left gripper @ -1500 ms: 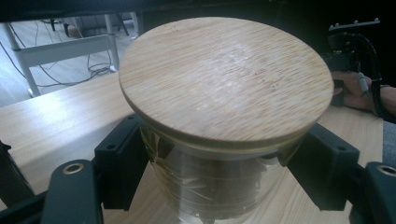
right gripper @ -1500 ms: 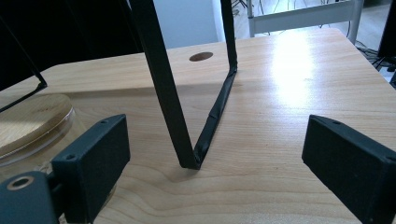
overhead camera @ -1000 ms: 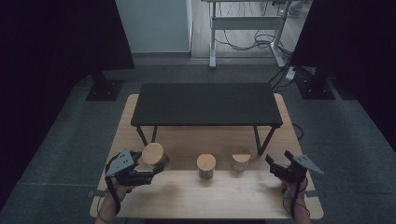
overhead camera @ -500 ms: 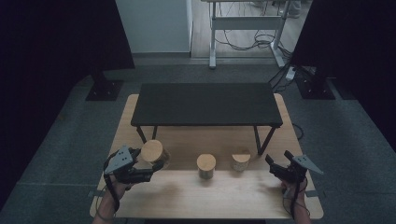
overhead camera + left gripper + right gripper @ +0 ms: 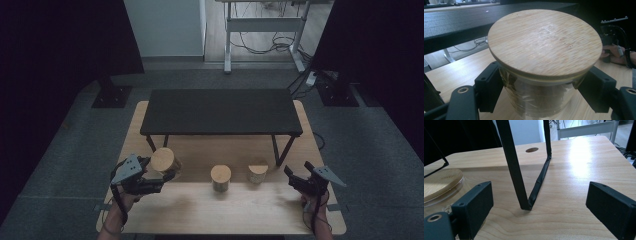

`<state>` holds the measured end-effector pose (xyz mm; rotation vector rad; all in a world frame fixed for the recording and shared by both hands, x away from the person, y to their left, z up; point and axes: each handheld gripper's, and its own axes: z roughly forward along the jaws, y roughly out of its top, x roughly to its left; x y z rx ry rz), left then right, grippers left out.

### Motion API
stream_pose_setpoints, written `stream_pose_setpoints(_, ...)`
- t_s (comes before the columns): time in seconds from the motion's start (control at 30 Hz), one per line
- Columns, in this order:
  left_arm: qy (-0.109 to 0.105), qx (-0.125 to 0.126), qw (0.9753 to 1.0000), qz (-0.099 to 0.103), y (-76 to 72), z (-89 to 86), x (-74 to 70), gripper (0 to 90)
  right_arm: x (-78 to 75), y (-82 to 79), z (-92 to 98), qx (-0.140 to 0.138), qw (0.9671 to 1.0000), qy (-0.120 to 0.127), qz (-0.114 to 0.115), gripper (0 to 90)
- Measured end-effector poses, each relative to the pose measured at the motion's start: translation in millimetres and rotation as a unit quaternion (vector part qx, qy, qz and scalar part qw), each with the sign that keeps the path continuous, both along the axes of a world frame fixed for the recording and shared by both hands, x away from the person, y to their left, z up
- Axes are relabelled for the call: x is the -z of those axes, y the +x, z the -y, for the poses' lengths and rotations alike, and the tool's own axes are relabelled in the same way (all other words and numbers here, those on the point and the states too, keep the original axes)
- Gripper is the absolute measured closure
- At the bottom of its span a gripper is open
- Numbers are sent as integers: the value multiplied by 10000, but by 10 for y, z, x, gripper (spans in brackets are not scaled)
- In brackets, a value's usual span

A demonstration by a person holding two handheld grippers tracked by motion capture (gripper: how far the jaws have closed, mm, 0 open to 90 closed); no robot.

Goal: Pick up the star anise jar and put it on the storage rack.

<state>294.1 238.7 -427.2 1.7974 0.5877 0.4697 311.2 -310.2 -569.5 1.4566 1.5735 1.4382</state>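
At about eight o'clock on the table [image 5: 240,210], my left hand-held gripper [image 5: 156,179] has its jaws clamped on the glass wall of a jar with a wooden lid [image 5: 164,161]. In the left gripper view the jar with a wooden lid [image 5: 544,62] sits squarely between the pads, gripped just under the lid, which I judge gives a firm hold on the widest straight part of the glass without prying the lid loose. I cannot tell whether its base touches the wood or hangs just above it.

Toward four o'clock my right hand-held gripper [image 5: 296,181] waits with jaws spread wide and nothing between them, pointed at a black leg [image 5: 514,167] of the low black shelf [image 5: 220,111], well apart from the work. Two smaller lidded jars stand near the middle, one [image 5: 220,177] at six o'clock and the other [image 5: 258,171] just right of it. I suppose the free hand is parked there to reach those next.
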Motion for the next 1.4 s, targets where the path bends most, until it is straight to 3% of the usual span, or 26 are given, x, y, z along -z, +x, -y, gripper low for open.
stream_pose_setpoints(1.4, 54, -7, 9999, 137, 93, -12, -288, 253, 0, -1, -2, 55, 10000, -4, -4, 60)
